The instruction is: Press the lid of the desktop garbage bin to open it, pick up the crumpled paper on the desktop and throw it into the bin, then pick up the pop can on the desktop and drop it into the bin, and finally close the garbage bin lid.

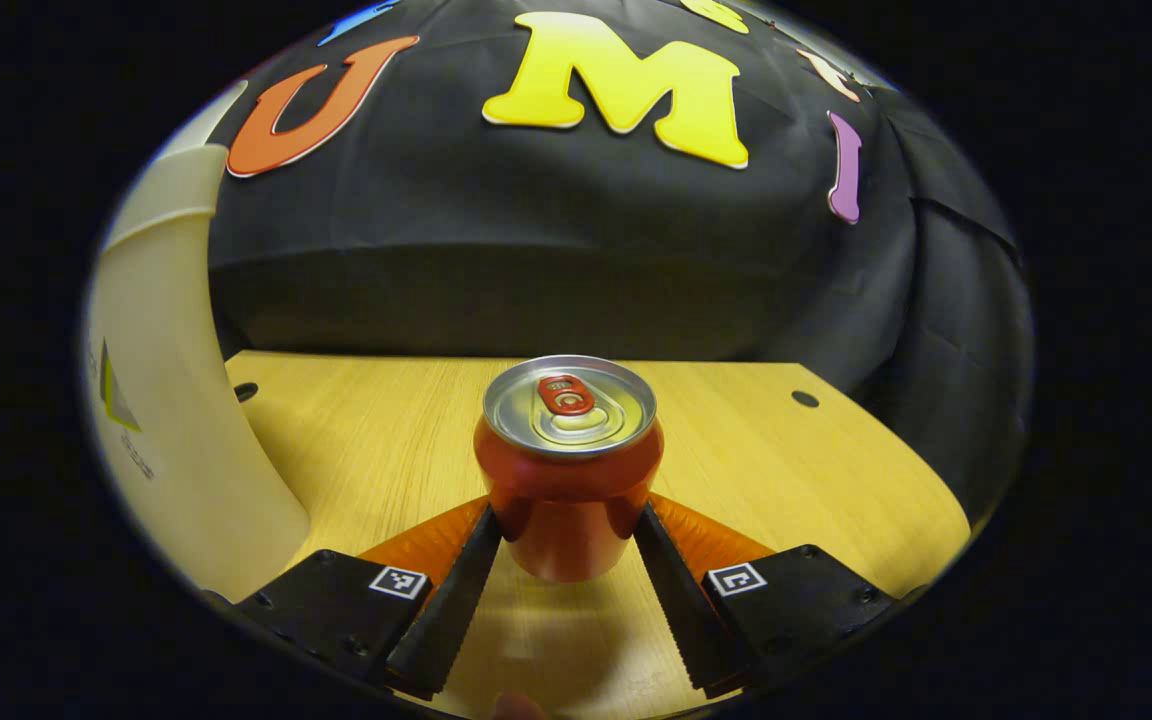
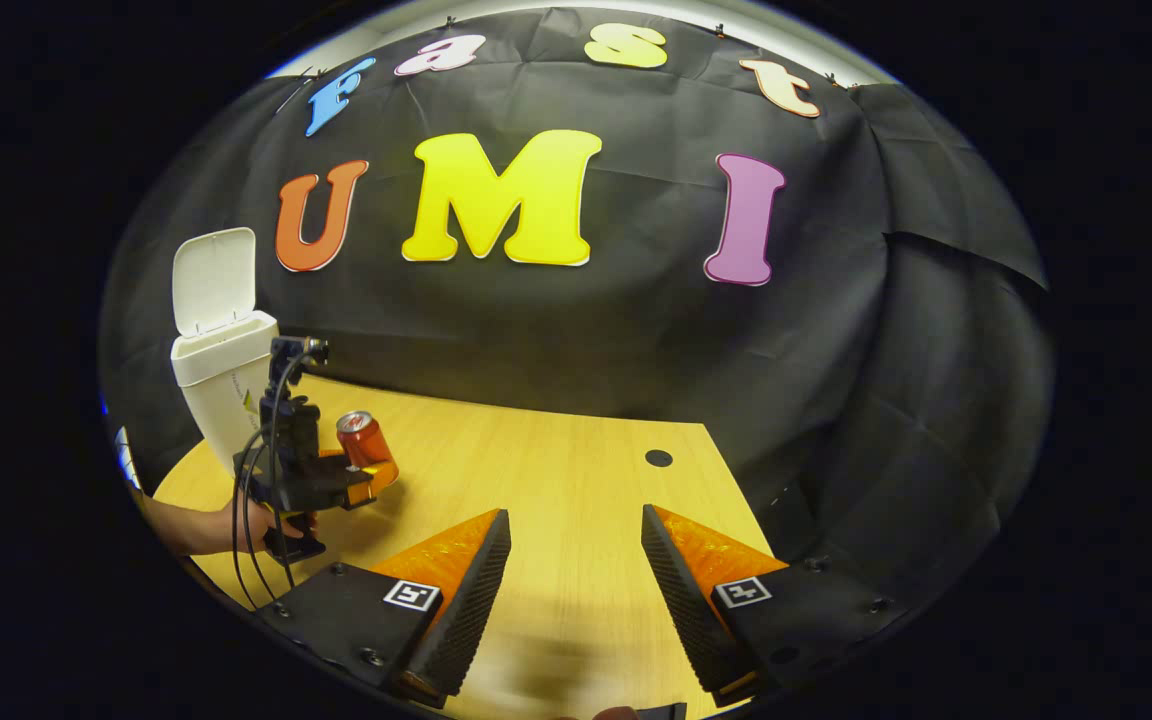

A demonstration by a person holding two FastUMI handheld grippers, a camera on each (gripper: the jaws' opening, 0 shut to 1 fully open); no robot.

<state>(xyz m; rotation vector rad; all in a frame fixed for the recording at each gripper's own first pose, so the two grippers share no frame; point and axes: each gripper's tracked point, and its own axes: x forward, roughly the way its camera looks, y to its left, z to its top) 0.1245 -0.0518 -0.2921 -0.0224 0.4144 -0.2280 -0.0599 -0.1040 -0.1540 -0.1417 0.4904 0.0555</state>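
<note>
Red pop can pinched upright in left gripper; right gripper spread, idle. Keep squeeze even, carry level to open bin, release over mouth.

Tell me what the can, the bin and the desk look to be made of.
Can: metal, probably aluminium; glossy red wall, bare silvery top that mirrors the light.
Bin: likely plastic; smooth, matte off-white, thin hinged lid standing open.
Desk: wood or wood-look laminate; pale straight grain, low sheen.
</note>
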